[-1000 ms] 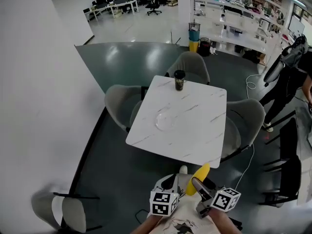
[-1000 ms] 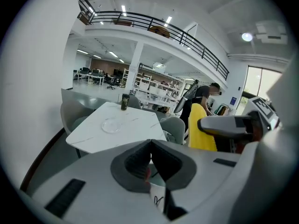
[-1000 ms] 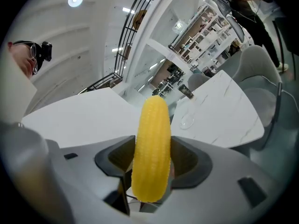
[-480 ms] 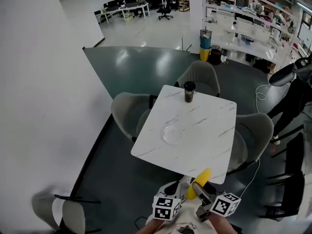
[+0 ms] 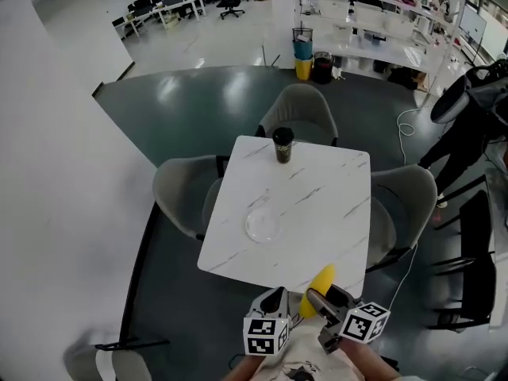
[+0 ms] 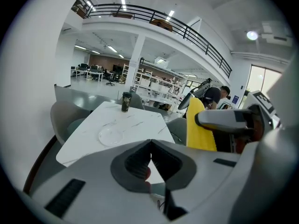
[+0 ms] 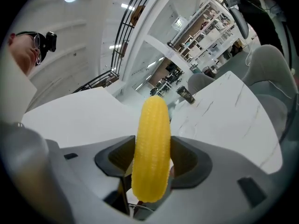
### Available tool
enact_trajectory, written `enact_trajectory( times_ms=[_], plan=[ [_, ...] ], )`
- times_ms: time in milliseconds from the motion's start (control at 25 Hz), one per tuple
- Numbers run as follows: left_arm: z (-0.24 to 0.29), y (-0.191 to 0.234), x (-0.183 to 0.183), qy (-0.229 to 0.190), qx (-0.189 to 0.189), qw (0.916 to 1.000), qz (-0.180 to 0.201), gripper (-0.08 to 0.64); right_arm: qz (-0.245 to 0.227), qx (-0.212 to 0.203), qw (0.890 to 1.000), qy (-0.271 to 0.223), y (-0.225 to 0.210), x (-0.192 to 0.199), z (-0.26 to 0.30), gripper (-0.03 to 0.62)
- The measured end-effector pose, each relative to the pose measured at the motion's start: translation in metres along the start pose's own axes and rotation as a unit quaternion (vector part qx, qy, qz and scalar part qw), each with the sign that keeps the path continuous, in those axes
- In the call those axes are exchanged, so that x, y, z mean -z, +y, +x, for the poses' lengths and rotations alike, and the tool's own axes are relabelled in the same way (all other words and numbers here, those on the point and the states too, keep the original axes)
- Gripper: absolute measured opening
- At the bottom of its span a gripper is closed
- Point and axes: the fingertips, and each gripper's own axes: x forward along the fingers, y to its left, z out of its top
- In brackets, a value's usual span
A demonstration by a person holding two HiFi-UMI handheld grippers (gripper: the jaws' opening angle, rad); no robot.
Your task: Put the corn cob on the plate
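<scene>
Big open office space with a dark green floor, and a white marble counter [image 5: 321, 205] in the middle of it all.

Closest to the camera, just off the counter's near edge, are the two claws. The left claw [image 6: 150, 146] is closed up tight, jaw tips meeting, with nothing between them. The right claw [image 7: 152, 158] is clamped on the corn cob [image 7: 152, 148], one jaw on each side, gripping around its lower half so the rounded yellow tip sticks out past the jaws. From the head view the cob's tip sits right at the counter's near edge, so it's not on the plate yet.

On the counter, roughly mid-way and a bit to the left side, there's a clear glass plate [image 5: 262, 225] with nothing on it. At the counter's far edge stands a dark cup [image 5: 282, 144], upright, well apart from the plate.

Grey chairs are tucked in around the counter: one on its left side [image 5: 176, 193], one on its right [image 5: 406, 193], and one at the far side [image 5: 300, 108] behind the cup. Way beyond the counter are a blue and a yellow bin [image 5: 302, 58], plus a person in dark clothes [image 5: 476, 129] off to the right.
</scene>
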Motion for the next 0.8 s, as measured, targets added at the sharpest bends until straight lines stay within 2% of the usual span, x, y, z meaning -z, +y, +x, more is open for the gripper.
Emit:
enact_trajectory(
  times_ms=[200,400,560,800],
  plan=[
    [0.022,0.015,-0.008,0.032,0.004,0.9995,0.006,0.009,0.0,0.008,1.0,0.002,-0.006,-0.014,0.023,0.229],
    [0.043,0.038,-0.035,0.019,-0.008,0.9998,0.005,0.009,-0.037,0.029,0.999,-0.012,-0.029,-0.038,0.054,0.229],
    [0.052,0.055,-0.04,0.023,-0.024,0.9994,-0.008,0.009,-0.028,0.038,0.999,0.012,-0.04,-0.04,0.071,0.229],
    [0.073,0.067,-0.048,0.03,-0.031,0.9991,-0.003,0.009,-0.037,0.032,0.998,0.037,-0.054,-0.049,0.103,0.229]
  ],
)
